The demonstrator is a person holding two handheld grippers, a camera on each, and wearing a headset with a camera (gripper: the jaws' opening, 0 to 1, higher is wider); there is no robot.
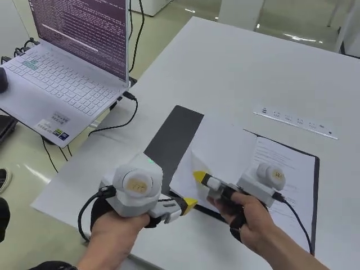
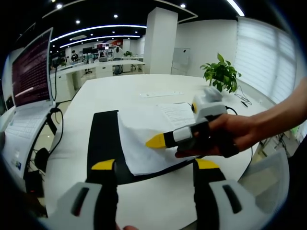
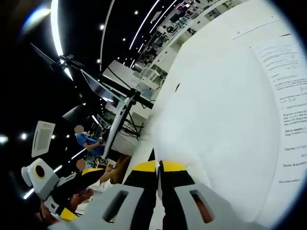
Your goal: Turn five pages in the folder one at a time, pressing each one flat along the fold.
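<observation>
The folder point(image 1: 171, 140) lies open on the white table, its black left cover bare. One white page point(image 1: 222, 152) stands lifted and curved over the fold. My right gripper point(image 1: 199, 178) is shut on that page's lower left edge; in its own view the yellow-tipped jaws point(image 3: 159, 166) are pressed together at the foot of the page point(image 3: 216, 120). A printed page point(image 1: 284, 169) lies flat on the right side. My left gripper point(image 1: 188, 205) hovers open near the table's front edge, just below the folder. Its jaws point(image 2: 154, 165) stand wide apart, holding nothing, and face the right gripper point(image 2: 156, 140).
An open laptop point(image 1: 62, 84) with cables sits on a lower desk to the left. A white strip point(image 1: 295, 119) lies on the table beyond the folder. A potted plant point(image 2: 221, 74) stands at the table's far side.
</observation>
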